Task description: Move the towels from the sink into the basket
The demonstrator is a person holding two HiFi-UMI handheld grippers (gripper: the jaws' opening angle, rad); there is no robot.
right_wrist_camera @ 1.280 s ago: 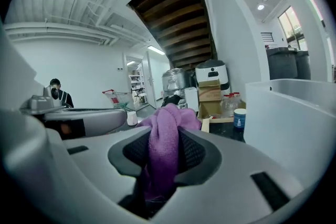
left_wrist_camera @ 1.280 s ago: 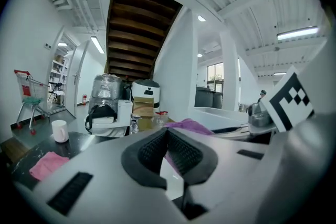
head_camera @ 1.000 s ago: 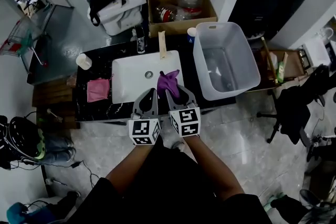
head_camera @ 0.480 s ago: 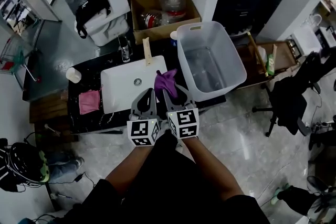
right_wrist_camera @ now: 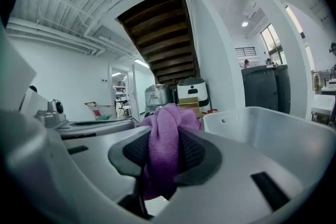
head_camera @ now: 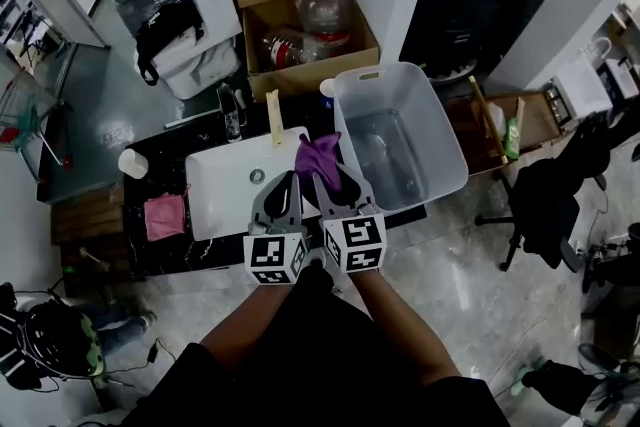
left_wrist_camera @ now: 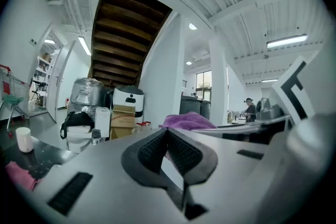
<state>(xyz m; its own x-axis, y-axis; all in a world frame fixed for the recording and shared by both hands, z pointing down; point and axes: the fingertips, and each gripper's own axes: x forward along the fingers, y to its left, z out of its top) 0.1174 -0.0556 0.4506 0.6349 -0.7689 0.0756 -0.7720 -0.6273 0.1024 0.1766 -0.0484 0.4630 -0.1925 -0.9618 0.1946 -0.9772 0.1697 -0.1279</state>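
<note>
Holding a crumpled purple towel (right_wrist_camera: 164, 131) pinched between its two jaws, the right gripper (right_wrist_camera: 164, 153) hangs above the counter, and the cloth bulges up past the pads and trails down below them. From the head view, the right gripper (head_camera: 336, 179) has the towel (head_camera: 318, 155) just beyond its tips, over the strip between the white rectangular sink (head_camera: 215, 190) and the large translucent white plastic basket (head_camera: 446, 130). The basket (right_wrist_camera: 273, 123) stands just ahead and to the right of that gripper, with its near rim close to the cloth. The left gripper (left_wrist_camera: 168, 150) sits right beside it, on its left, with its pads pressed together at the tips and nothing between them.

I'd say this is the transfer step: the towel is out of the basin but not yet over the basket's opening. The next move calls for bringing the right gripper further to its right and forward, past the rim, then spreading the jaws so the cloth drops inside. A pink cloth (head_camera: 164, 215) lies on the dark counter well off to the left of the left gripper (head_camera: 277, 197).
</note>
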